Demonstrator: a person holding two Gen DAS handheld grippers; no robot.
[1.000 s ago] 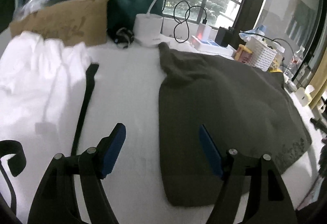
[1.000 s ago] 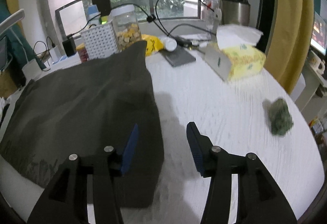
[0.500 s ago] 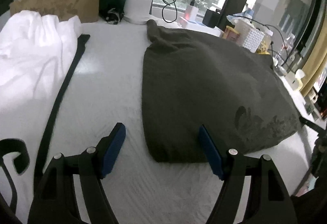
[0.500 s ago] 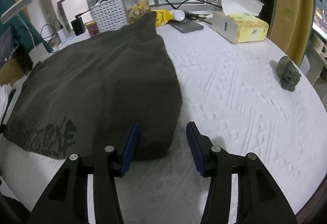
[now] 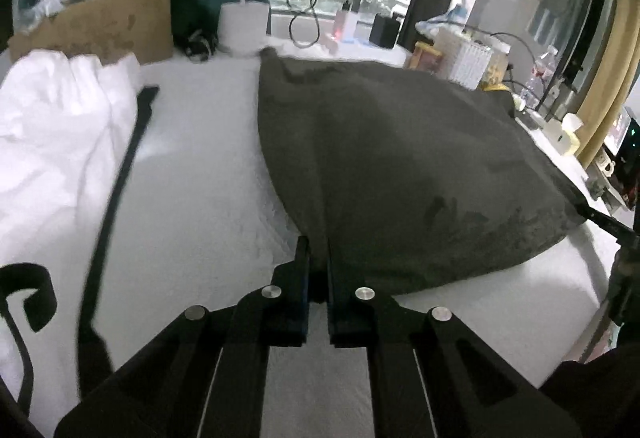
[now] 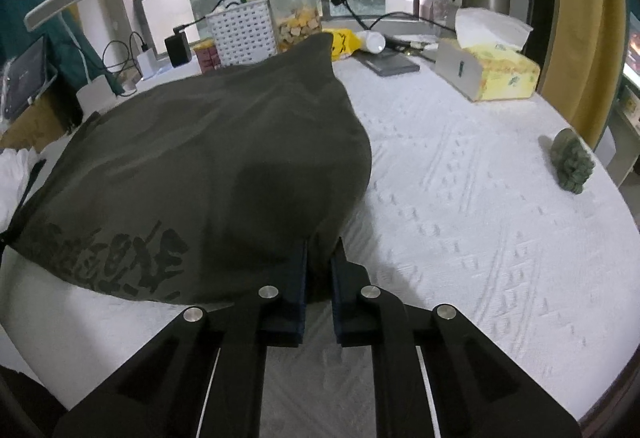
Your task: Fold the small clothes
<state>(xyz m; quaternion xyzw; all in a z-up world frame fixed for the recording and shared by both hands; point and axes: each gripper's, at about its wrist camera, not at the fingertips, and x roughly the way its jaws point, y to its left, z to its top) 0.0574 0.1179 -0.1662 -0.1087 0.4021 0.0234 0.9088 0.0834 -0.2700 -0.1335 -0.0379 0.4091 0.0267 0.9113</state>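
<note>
A dark olive garment (image 5: 400, 166) with dark printed lettering lies spread on the white table cover; it also shows in the right wrist view (image 6: 208, 166). My left gripper (image 5: 318, 254) is shut on the garment's near left corner. My right gripper (image 6: 320, 254) is shut on its near right corner. Both corners are pinched between the blue pads at the garment's near edge. The cloth bulges between the two grippers.
A white garment (image 5: 52, 126) and a black strap (image 5: 120, 174) lie to the left. A cardboard box (image 5: 100, 26), chargers and a white basket (image 6: 242, 34) line the back. A tissue box (image 6: 492, 74) and a green lump (image 6: 572, 162) sit at the right.
Both grippers were open over the garment's near corners and have now shut on them. Both have drawn back toward the near table edge.
</note>
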